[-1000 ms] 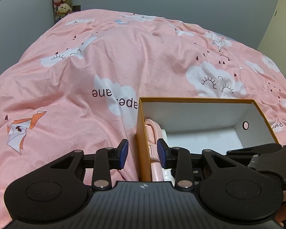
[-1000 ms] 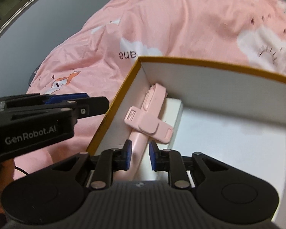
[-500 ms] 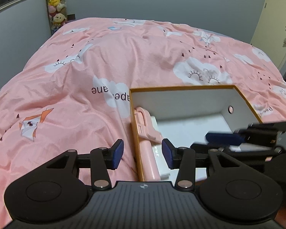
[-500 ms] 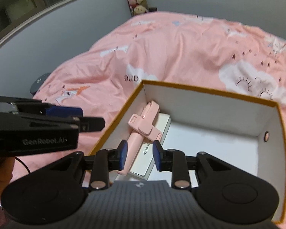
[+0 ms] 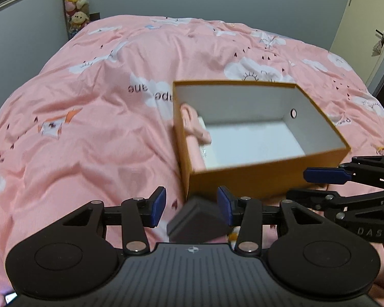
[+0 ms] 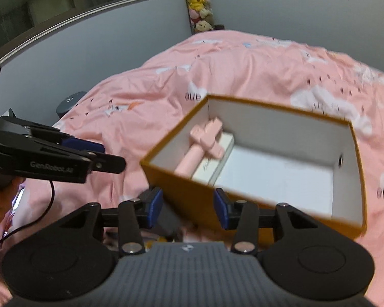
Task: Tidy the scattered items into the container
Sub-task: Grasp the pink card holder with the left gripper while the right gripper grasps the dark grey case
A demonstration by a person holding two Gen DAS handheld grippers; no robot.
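Observation:
An orange box (image 5: pixel 263 176) with a white inside stands on the pink bed; it also shows in the right wrist view (image 6: pixel 181 192). A pink selfie stick (image 6: pixel 202 143) and a flat white box (image 6: pixel 215 158) lie along its left wall; the stick also shows in the left wrist view (image 5: pixel 194 130). My left gripper (image 5: pixel 190 206) is open and empty, in front of the box's near left corner, with a dark grey block (image 5: pixel 197 222) between its fingers, not gripped. My right gripper (image 6: pixel 188 207) is open and empty before the box's near wall.
The pink cloud-print duvet (image 5: pixel 89 128) covers the bed. Plush toys (image 5: pixel 75 12) stand at the far wall. A round grey device (image 6: pixel 70 102) sits beside the bed on the left. A door (image 5: pixel 366 38) is at the right.
Both grippers have pulled back out of and away from the box and opened wider. The selfie stick stays in the box. The dark block has come into view near the left gripper.

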